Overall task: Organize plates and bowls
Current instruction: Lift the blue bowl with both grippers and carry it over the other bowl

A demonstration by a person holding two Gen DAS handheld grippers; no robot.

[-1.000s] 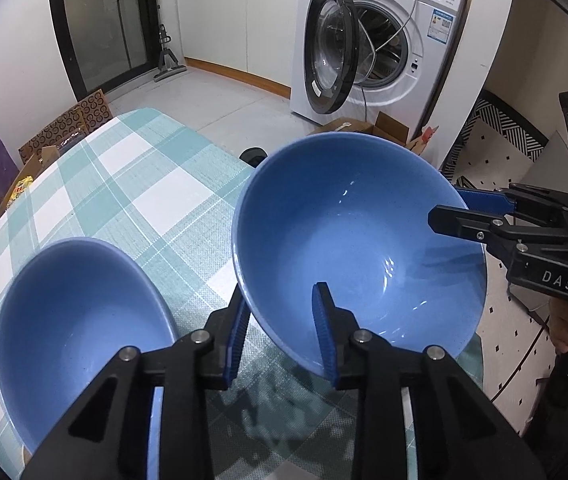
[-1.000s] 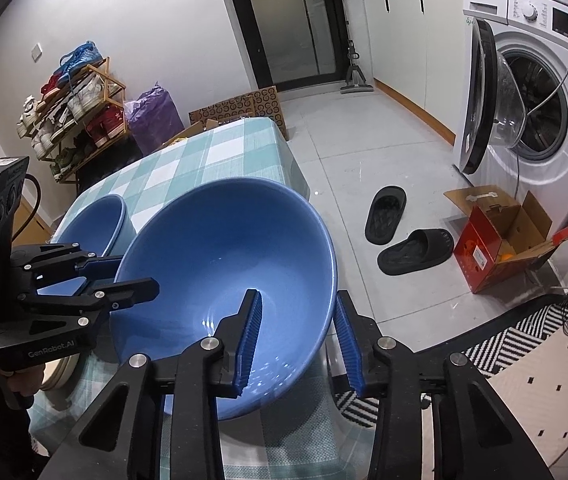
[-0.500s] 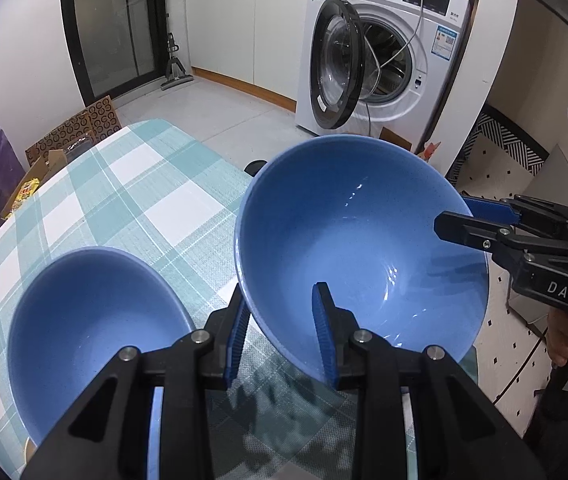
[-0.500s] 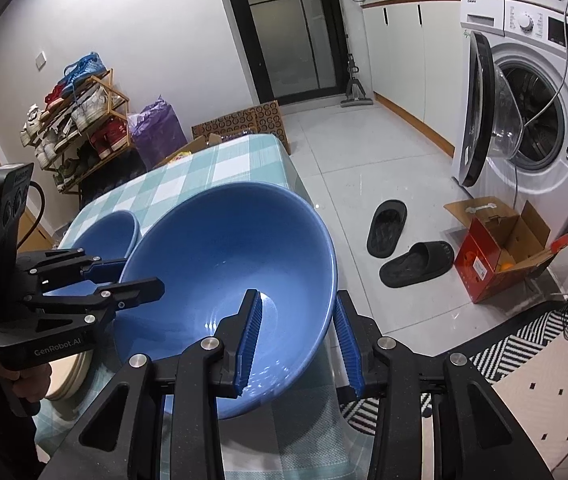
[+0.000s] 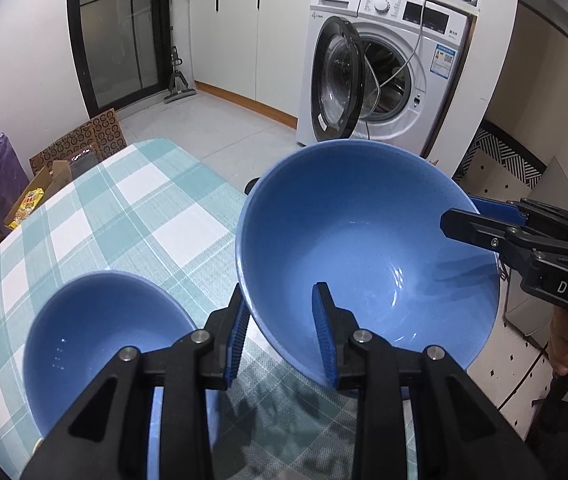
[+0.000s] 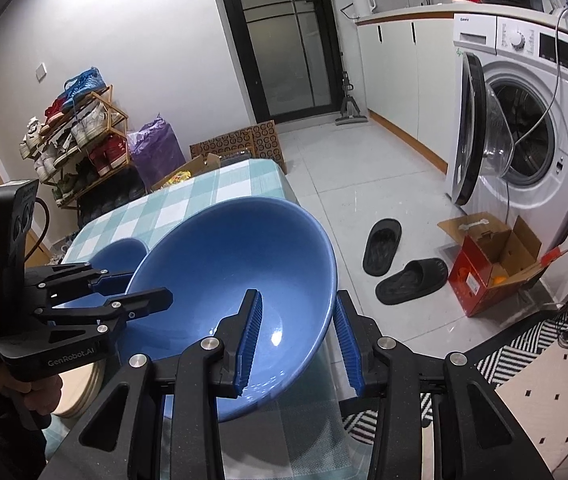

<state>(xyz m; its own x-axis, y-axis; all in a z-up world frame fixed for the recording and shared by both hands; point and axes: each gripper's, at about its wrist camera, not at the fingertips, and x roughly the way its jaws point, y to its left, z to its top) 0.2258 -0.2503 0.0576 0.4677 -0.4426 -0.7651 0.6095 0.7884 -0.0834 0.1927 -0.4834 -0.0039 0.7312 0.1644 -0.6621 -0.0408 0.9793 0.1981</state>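
A large blue bowl (image 5: 368, 248) is held in the air above the checked table (image 5: 132, 208), tilted. My left gripper (image 5: 282, 328) is shut on its near rim, one finger inside and one outside. My right gripper (image 6: 298, 336) is shut on the opposite rim of the same bowl (image 6: 236, 276). It shows from the side in the left wrist view (image 5: 484, 220). A smaller blue bowl (image 5: 100, 344) sits on the table to the left, below the large one; in the right wrist view (image 6: 118, 250) it is partly hidden behind the left gripper (image 6: 124, 296).
A beige plate (image 6: 80, 388) lies under the left gripper at the table's near side. A washing machine (image 5: 384, 76) with its door open, slippers (image 6: 408, 276) and a red cardboard box (image 6: 492, 268) are on the floor beyond the table. A shoe rack (image 6: 76, 132) stands at the wall.
Both grippers have lifted the large blue bowl higher above the table; the view now takes in more of the room. The small bowl has stayed in place.
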